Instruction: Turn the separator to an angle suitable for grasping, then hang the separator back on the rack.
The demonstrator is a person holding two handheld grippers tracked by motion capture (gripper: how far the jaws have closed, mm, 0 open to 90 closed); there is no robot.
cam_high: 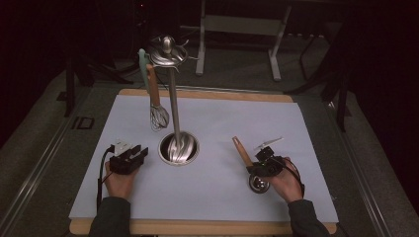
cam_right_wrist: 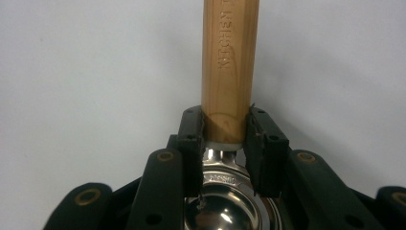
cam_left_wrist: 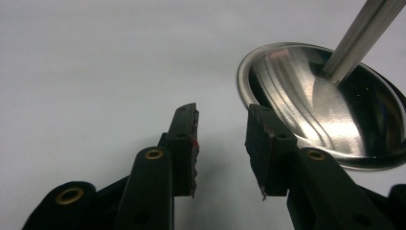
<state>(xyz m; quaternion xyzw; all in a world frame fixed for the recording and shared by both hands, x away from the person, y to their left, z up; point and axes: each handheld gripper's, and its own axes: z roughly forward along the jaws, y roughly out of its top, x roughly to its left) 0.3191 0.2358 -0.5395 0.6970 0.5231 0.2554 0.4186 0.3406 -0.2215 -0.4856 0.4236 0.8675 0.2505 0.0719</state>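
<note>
Right tongs [cam_right_wrist: 222,143] are clamped on the wooden handle [cam_right_wrist: 230,67] of a ladle, and the right gripper view gives the detail the high view cannot: both black pads press the handle's lower end, just above a pale collar, with lettering stamped along the grain. Below the jaws sits the ladle's polished steel bowl [cam_right_wrist: 225,211], round and mirror-bright, tucked right against the tongs.

From the high view, the right tongs [cam_high: 258,159] hold that ladle [cam_high: 243,152] low over the tabletop [cam_high: 222,118], handle slanting up and away from the jaws, steel bowl [cam_high: 258,183] just below the hand.

Left tongs [cam_left_wrist: 221,143] stand partly open with nothing between the pads, pale sheet showing through the gap. Just beyond the right-hand jaw in the left gripper view lies the shiny dished base [cam_left_wrist: 325,115] of a utensil stand, with its steel pole [cam_left_wrist: 359,38] rising from the middle. The dish holds nothing but the pole's foot.

High view again: left tongs [cam_high: 134,154] rest beside that stand base [cam_high: 179,148], and up the pole, farther from both tongs, a wire whisk [cam_high: 158,111] with a wooden handle hangs from the stand's rounded metal top [cam_high: 168,52], next to a pale green utensil [cam_high: 143,66]. The tabletop cover is smooth, matte, light grey, with a wooden edge showing.
</note>
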